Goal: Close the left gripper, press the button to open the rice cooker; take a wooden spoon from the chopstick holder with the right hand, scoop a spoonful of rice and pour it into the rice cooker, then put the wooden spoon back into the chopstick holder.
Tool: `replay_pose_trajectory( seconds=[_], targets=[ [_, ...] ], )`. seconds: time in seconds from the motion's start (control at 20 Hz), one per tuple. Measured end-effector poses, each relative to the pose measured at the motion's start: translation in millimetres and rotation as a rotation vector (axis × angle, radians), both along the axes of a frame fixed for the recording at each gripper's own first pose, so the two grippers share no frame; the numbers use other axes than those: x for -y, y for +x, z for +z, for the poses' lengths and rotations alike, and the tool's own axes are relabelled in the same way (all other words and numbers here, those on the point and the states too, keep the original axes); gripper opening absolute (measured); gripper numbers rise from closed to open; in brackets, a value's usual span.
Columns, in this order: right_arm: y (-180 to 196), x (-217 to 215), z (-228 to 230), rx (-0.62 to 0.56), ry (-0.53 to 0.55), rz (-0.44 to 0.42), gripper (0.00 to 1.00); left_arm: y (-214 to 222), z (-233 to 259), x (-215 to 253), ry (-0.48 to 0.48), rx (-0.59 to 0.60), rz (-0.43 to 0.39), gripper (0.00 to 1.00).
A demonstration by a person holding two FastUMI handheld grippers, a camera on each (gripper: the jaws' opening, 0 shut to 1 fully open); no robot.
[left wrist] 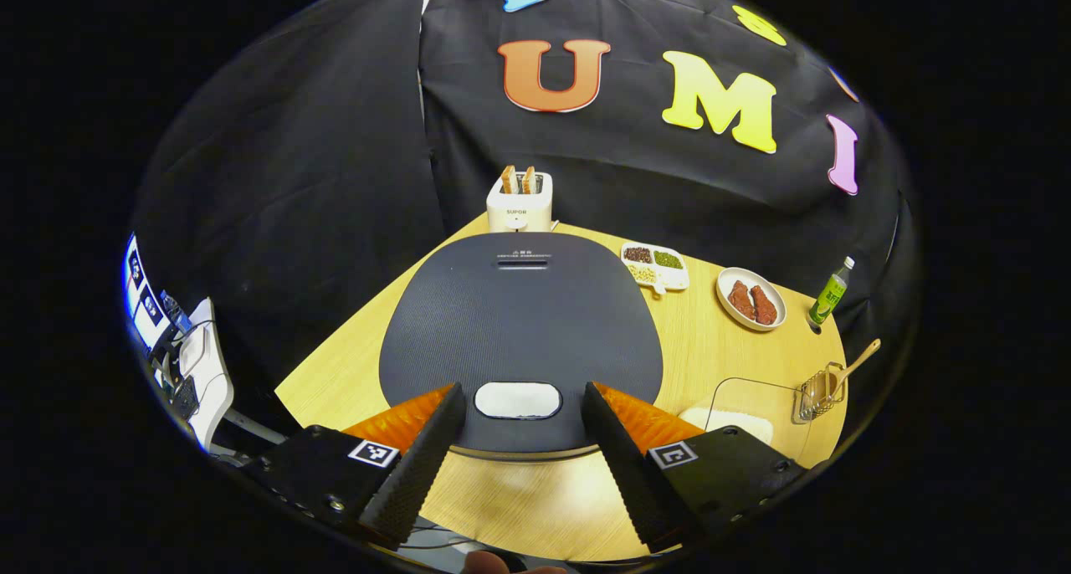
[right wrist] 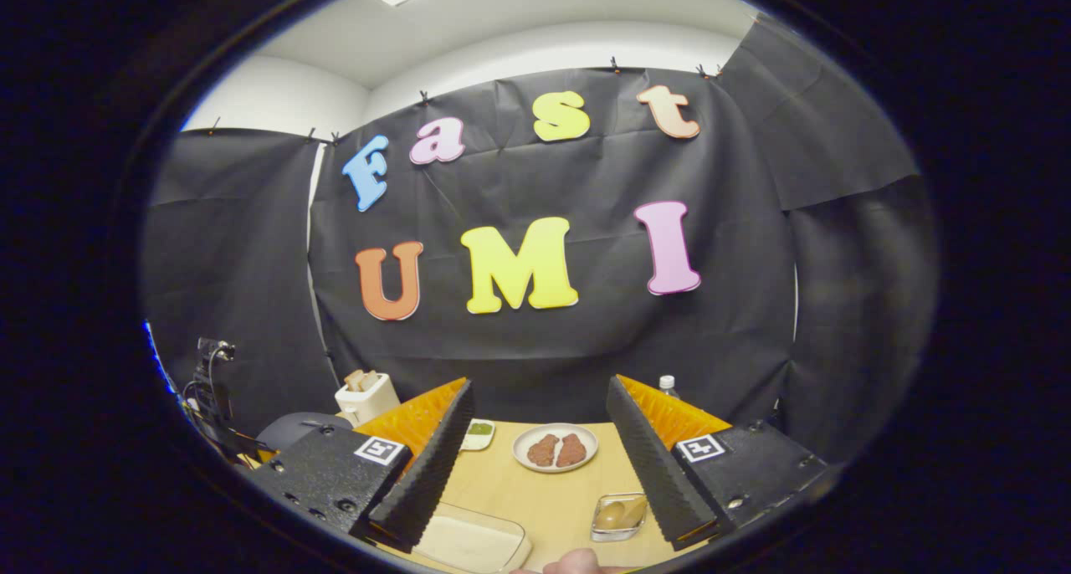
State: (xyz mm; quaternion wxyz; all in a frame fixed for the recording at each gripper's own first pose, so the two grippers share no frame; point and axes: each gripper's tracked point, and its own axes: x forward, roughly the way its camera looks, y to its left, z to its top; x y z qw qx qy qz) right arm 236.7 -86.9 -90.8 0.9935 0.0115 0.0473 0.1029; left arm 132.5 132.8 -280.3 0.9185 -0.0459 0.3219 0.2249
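The wooden spoon (left wrist: 855, 365) leans in the chopstick holder (left wrist: 818, 394), handle up and right. Both grippers' jaws gape wide.

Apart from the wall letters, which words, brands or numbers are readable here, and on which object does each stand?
"SUPOR": front of the toaster.
Rice cooker lid print: too small to read.
Green bottle label: too small to read.
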Motion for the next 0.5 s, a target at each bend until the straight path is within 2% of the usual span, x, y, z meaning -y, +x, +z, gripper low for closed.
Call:
replay_pose_trajectory(
  seconds=[0.15, 0.3, 0.5],
  targets=[
    [-13.3, -13.0, 4.8, 0.007, -0.022, 0.012, 0.99, 1.2, 33.5, 13.0, 0.025, 0.115, -0.052, 0.93],
    [-41.1, -26.8, 17.2, 0.028, -0.043, -0.013, 1.0, -8.2, 79.2, 32.7, 0.033, 0.225, -0.134, 0.93],
    [-97.9, -54.2, 34.2, 0.054, -0.036, -0.05, 0.99, -51.9, 142.1, 55.4, 0.076, 0.338, -0.242, 0.94]
  ],
)
